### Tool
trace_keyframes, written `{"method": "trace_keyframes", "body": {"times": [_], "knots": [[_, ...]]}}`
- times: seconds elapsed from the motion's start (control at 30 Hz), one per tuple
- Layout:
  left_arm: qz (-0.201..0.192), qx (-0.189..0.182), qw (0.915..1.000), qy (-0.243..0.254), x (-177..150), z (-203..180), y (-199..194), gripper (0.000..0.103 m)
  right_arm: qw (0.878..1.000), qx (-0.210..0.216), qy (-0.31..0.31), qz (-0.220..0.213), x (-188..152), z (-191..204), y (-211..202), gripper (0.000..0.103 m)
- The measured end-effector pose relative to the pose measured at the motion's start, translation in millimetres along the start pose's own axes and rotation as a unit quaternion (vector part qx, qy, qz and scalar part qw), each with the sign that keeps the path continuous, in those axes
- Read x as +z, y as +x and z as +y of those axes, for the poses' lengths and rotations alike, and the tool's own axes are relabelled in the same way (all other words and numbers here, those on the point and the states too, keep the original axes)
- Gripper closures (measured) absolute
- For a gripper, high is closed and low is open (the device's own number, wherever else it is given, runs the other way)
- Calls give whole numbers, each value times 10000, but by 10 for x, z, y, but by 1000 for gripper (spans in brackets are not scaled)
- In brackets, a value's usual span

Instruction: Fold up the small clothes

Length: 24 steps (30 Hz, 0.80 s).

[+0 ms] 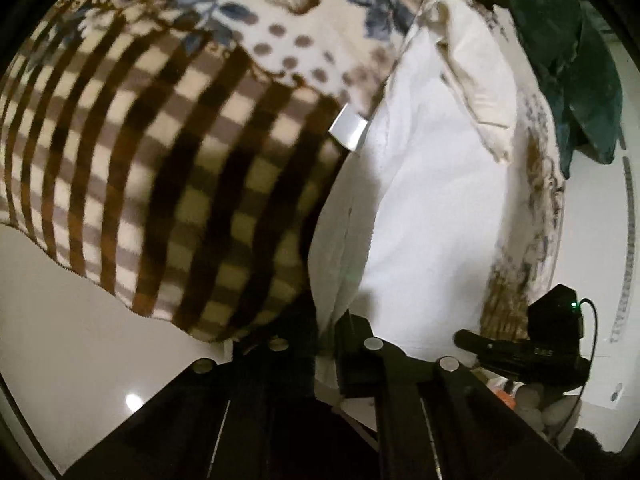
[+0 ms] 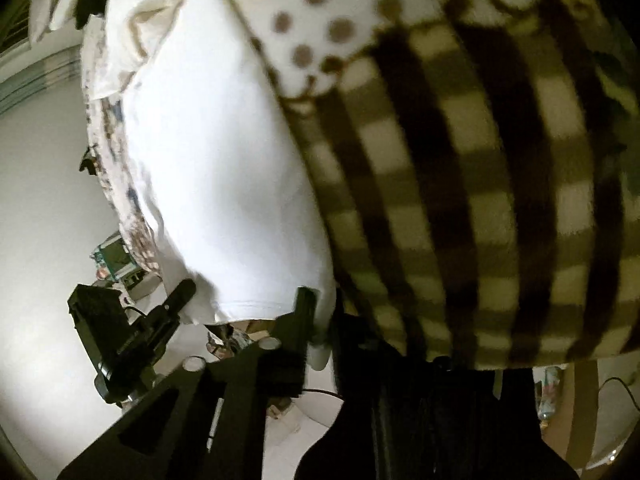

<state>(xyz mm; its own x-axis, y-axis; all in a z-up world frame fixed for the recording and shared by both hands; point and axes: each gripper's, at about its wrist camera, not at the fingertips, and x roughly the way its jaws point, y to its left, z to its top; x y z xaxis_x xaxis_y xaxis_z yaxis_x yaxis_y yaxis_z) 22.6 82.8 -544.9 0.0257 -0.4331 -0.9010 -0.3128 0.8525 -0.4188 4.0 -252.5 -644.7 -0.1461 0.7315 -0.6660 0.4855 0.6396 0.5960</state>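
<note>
A white garment hangs lifted in front of a brown-and-cream checked blanket. A small silver tag sticks out at its left edge. My left gripper is shut on the garment's lower edge. In the right wrist view the same white garment hangs beside the checked blanket. My right gripper is shut on the garment's bottom hem. The right gripper's black body shows in the left wrist view, and the left gripper's body shows in the right wrist view.
A dark green cloth hangs at the upper right. The blanket has a dotted and floral part at the top. A white glossy floor lies below. Small clutter sits on the floor at the left.
</note>
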Motion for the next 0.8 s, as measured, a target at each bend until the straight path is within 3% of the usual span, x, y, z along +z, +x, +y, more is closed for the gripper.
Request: {"method": "trace_keyframes", "body": {"times": [0.23, 0.4, 0.6, 0.7, 0.8], "knots": [[-80, -787, 9958, -468, 117, -113, -412, 99, 9984, 496, -128, -222, 6, 329, -371, 98], [-266, -1487, 9868, -580, 621, -449, -660, 99, 9951, 817, -299, -466, 288, 762, -764, 98], [-642, -1814, 9799, -519, 1622, -942, -613, 99, 9891, 852, -619, -1034, 1141, 1377, -1187, 98], [-801, -1906, 9764, -632, 2099, -1045, -468, 98, 9849, 889, -589, -1362, 1624, 1487, -1378, 98], [-830, -2255, 9650, -1050, 2585, -965, -271, 88, 9786, 1062, -448, -1706, 2168, 1586, -1466, 97]]}}
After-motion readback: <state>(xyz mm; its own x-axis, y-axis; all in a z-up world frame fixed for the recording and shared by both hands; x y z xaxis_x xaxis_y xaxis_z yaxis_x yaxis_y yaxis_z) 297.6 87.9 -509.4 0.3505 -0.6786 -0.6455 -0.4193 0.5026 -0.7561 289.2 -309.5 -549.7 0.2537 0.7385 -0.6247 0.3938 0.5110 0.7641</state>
